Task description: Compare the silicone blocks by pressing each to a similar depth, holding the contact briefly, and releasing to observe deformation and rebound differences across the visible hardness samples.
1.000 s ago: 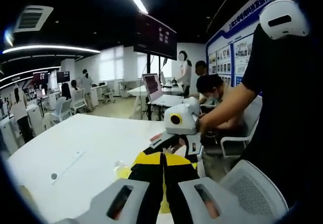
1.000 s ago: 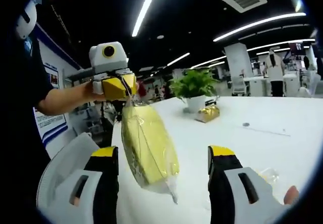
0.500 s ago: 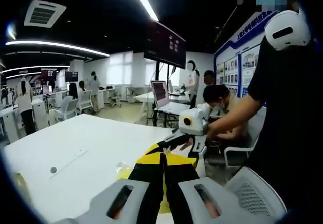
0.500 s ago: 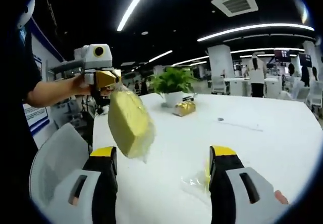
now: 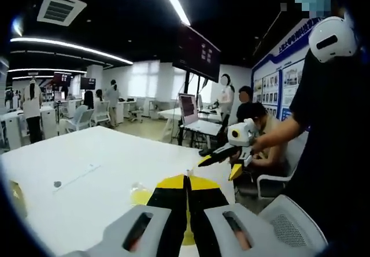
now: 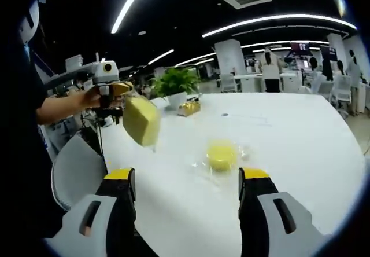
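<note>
My left gripper [image 5: 186,188] is shut on the clear bag of a yellow silicone block [image 5: 139,198], which shows just under its jaws. In the right gripper view that left gripper [image 6: 117,88] holds the bagged yellow block [image 6: 141,121] hanging tilted above the white table's near-left corner. My right gripper [image 6: 188,179] stands open with nothing between its jaws, a good way back from the hanging block. It comes into the left gripper view as the right gripper [image 5: 218,167], open, off the table's edge. A second bagged yellow block [image 6: 221,153] lies on the table [image 6: 289,141].
A potted plant [image 6: 176,84] and a gold packet [image 6: 189,107] stand at the table's far side. A grey mesh chair [image 6: 75,170] sits by the table edge under the left hand. People sit and stand at desks behind, one close by with a laptop [image 5: 188,107].
My right gripper has drawn back from the hanging block, which no longer sits between its jaws. The second block on the table has come into view. The left gripper keeps its hold.
</note>
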`<state>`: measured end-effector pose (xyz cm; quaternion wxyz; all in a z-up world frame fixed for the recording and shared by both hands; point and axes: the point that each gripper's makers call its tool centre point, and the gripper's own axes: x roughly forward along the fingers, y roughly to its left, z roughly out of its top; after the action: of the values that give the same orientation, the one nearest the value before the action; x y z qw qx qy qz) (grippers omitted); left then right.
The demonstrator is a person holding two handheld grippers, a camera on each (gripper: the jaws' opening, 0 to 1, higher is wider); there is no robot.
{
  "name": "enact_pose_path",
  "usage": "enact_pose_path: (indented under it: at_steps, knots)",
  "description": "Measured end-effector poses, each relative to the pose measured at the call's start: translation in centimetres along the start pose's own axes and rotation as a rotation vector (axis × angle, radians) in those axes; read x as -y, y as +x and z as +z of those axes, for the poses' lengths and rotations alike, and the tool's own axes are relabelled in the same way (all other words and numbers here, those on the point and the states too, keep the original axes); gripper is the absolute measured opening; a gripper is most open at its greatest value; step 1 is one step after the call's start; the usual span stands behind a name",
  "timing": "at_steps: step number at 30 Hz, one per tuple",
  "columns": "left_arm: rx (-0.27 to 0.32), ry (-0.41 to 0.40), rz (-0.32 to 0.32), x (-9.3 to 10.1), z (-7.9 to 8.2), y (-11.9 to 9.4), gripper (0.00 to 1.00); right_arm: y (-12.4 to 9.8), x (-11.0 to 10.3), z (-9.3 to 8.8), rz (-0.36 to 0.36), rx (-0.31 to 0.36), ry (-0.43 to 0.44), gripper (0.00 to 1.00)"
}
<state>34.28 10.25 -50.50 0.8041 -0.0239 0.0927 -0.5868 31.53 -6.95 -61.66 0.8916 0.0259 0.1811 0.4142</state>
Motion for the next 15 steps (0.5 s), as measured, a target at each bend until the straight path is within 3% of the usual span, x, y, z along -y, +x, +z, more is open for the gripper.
enact_pose_path:
  at_steps: [6,9,15]
  knots:
    - [0.029,-0.054,0.020,-0.2,0.0,0.3,0.00,-1.5,0.2,-2.0,-0.034,-0.053,0.022,0.66]
    - [0.027,-0.076,0.042,-0.6,-0.8,0.5,0.00,-1.9,0.6,-2.6,-0.054,-0.085,0.026,0.65]
    - [-0.007,-0.140,0.083,-1.2,-3.0,0.0,0.00,-1.7,0.3,-1.9,-0.047,-0.093,0.001,0.63]
